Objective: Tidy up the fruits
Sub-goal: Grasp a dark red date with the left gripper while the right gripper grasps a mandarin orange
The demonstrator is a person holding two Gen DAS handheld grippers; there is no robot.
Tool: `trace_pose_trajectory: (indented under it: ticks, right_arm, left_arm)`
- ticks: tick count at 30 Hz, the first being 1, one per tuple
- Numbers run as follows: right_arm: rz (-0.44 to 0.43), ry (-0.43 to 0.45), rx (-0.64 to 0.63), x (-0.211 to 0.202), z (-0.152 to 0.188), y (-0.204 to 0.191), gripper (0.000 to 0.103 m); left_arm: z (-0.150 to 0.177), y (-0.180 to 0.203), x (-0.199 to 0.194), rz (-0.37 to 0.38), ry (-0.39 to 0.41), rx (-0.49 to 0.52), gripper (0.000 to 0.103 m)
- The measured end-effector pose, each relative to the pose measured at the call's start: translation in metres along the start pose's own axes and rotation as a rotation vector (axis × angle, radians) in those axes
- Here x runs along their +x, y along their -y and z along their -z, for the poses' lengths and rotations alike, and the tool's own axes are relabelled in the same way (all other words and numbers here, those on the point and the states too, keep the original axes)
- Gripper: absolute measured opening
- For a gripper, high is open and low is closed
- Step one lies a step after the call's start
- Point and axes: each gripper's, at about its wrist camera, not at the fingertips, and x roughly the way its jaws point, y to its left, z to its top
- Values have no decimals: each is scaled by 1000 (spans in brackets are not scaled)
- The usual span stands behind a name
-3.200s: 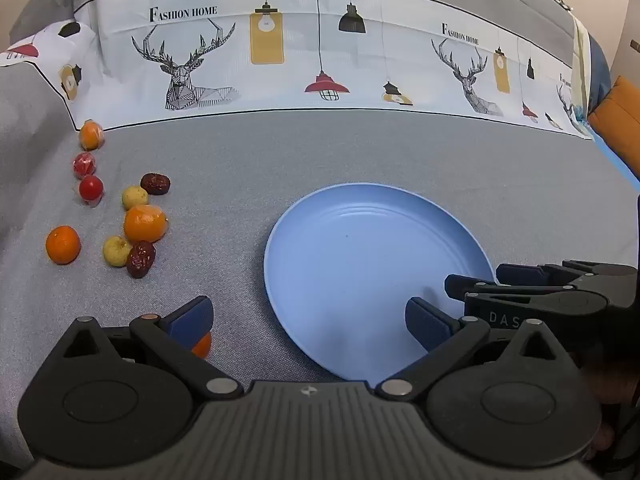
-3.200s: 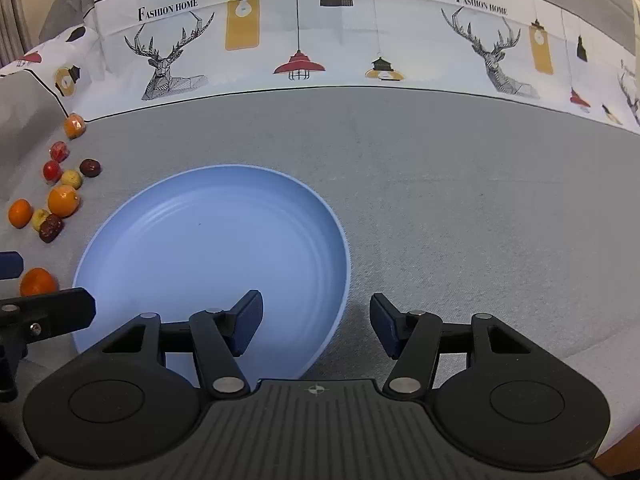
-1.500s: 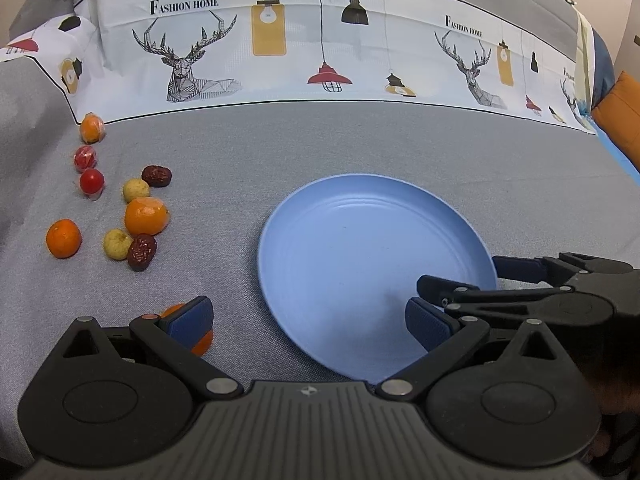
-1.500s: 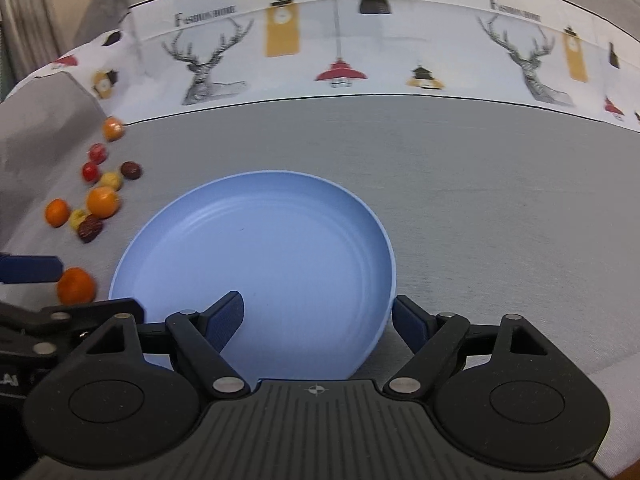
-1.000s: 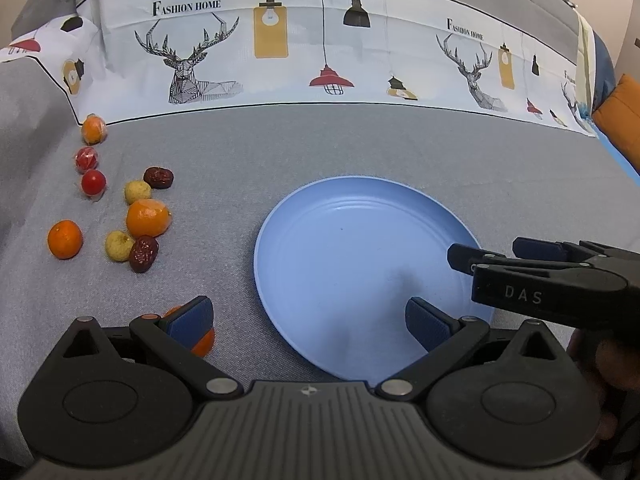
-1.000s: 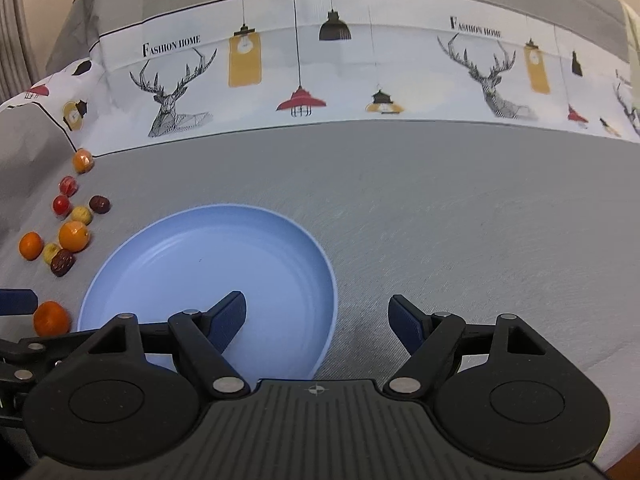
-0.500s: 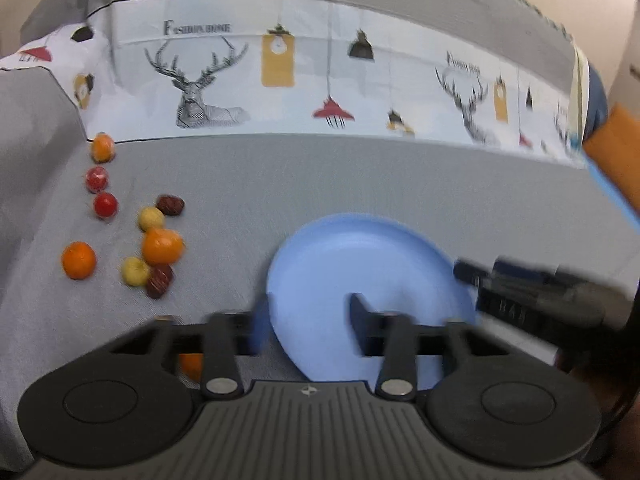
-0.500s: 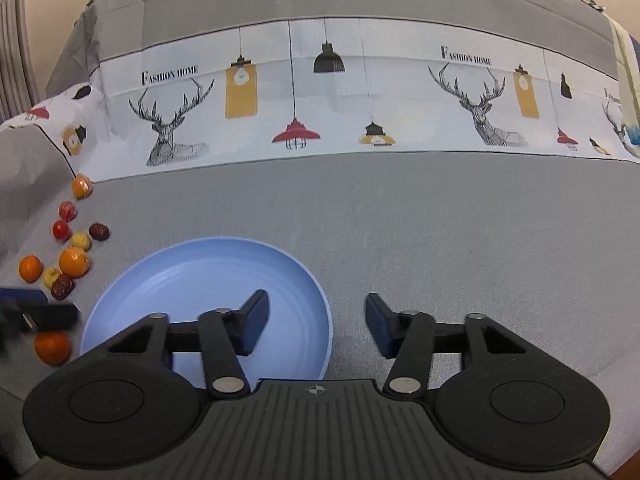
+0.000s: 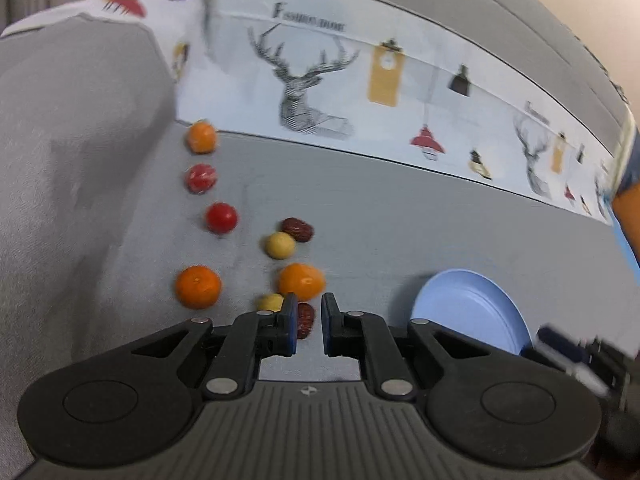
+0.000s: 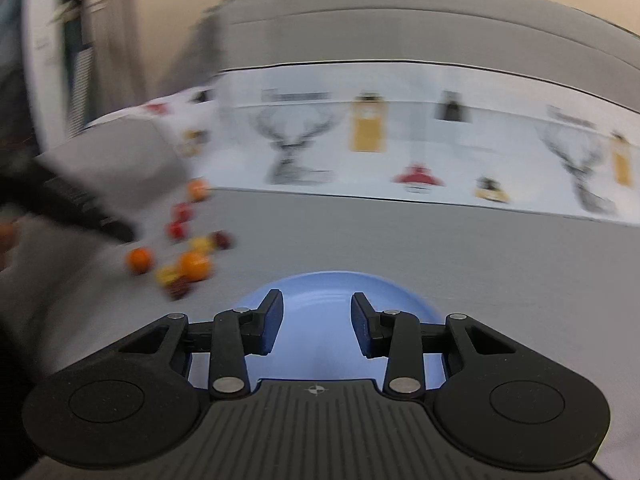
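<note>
Several small fruits lie on the grey cloth: oranges, red ones, yellow ones and dark dates. A blue plate lies to their right, also in the right wrist view. My left gripper is nearly shut, empty, just before a date. My right gripper is half open and empty above the plate. The fruits show blurred in the right wrist view.
A white printed band with deer and lamps runs along the back of the grey surface. A grey fold rises at the left. The left gripper's body crosses the left of the right wrist view.
My left gripper has swung left from the plate toward the fruit group and its jaws have closed to a narrow gap. My right gripper has pulled back and narrowed a little.
</note>
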Motion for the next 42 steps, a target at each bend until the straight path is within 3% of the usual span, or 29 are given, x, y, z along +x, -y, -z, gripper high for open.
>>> trace_pose_trajectory:
  ticks: [6, 13, 16, 21, 24, 27, 29, 33, 42]
  right_arm:
    - [-136, -63, -118, 26, 0, -52, 42]
    - [-189, -104, -163, 53, -8, -86, 61]
    - [-195, -143, -198, 68, -5, -97, 61]
    - [-183, -214, -231, 92, 1, -107, 60]
    - [-167, -250, -255, 101, 3, -109, 58]
    - [-166, -296, -252, 109, 6, -107, 48]
    - [-175, -306, -249, 108, 7, -107, 38]
    - [-178, -294, -239, 105, 3, -104, 38]
    - [-175, -284, -225, 100, 3, -98, 38]
  left_arm:
    - [-4, -11, 16, 20, -52, -57, 12]
    - [-3, -24, 49, 32, -148, -102, 12]
    - [-2, -18, 55, 69, -159, -63, 12]
    - [0, -5, 67, 62, -154, -2, 13]
    - [1, 5, 74, 24, -145, 53, 14]
    - [5, 18, 86, -30, -157, 147, 16]
    - [11, 30, 95, -78, -169, 234, 23]
    - [22, 50, 104, -162, -154, 395, 25]
    - [24, 50, 109, -192, -180, 414, 26]
